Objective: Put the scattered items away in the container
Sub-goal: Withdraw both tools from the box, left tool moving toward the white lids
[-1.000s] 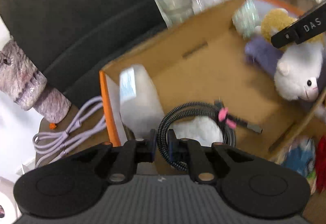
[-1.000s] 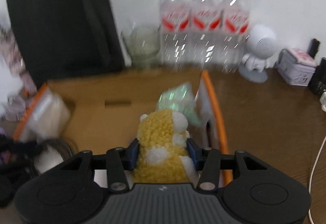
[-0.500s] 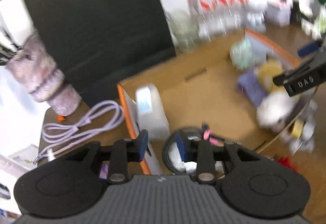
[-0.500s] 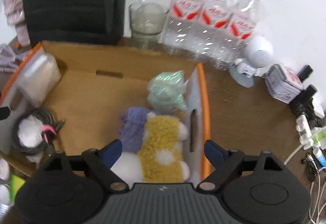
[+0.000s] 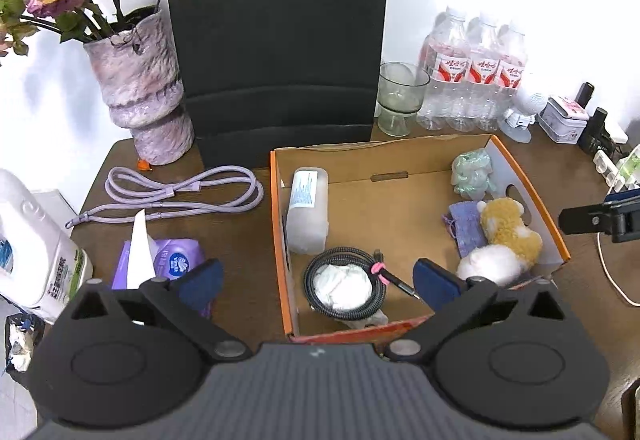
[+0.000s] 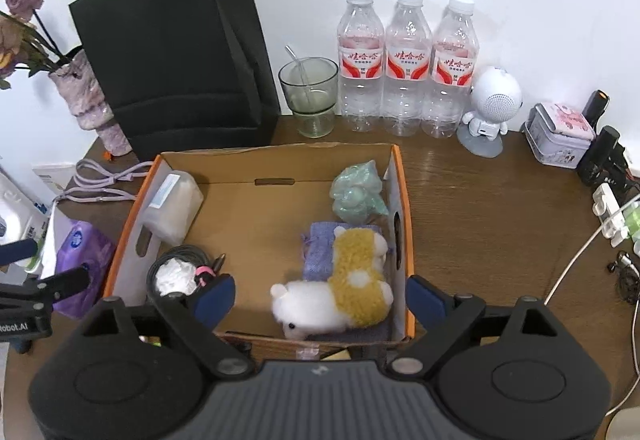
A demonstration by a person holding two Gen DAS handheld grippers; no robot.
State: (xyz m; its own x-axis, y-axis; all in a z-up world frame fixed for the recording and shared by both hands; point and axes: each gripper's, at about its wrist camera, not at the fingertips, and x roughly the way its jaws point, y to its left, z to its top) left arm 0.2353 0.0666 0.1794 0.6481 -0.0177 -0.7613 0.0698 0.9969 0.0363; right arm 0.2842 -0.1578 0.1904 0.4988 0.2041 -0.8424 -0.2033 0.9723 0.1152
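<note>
Left gripper (image 5: 316, 278): jaws spread wide, holding nothing, above the box's near edge. Right gripper (image 6: 320, 294): jaws spread wide, empty. Cardboard box (image 6: 280, 153): on the table; holds plush toy (image 6: 340, 296) on purple cloth (image 6: 318, 252), green bag (image 6: 358, 191), coiled cable (image 5: 344, 286), plastic bottle (image 5: 307, 209). Purple cord (image 5: 180, 193) and tissue pack (image 5: 160, 266): outside, left of the box.

The brown wooden table (image 5: 568, 175) carries a cardboard box (image 5: 280, 240), lilac cable (image 5: 180, 191), tissue pack (image 5: 168, 260) and black bag (image 5: 276, 51).

Orange-rimmed brown box (image 6: 401, 175) holds a yellow-and-white plush (image 6: 340, 296); lilac cord (image 5: 180, 193) outside.
</note>
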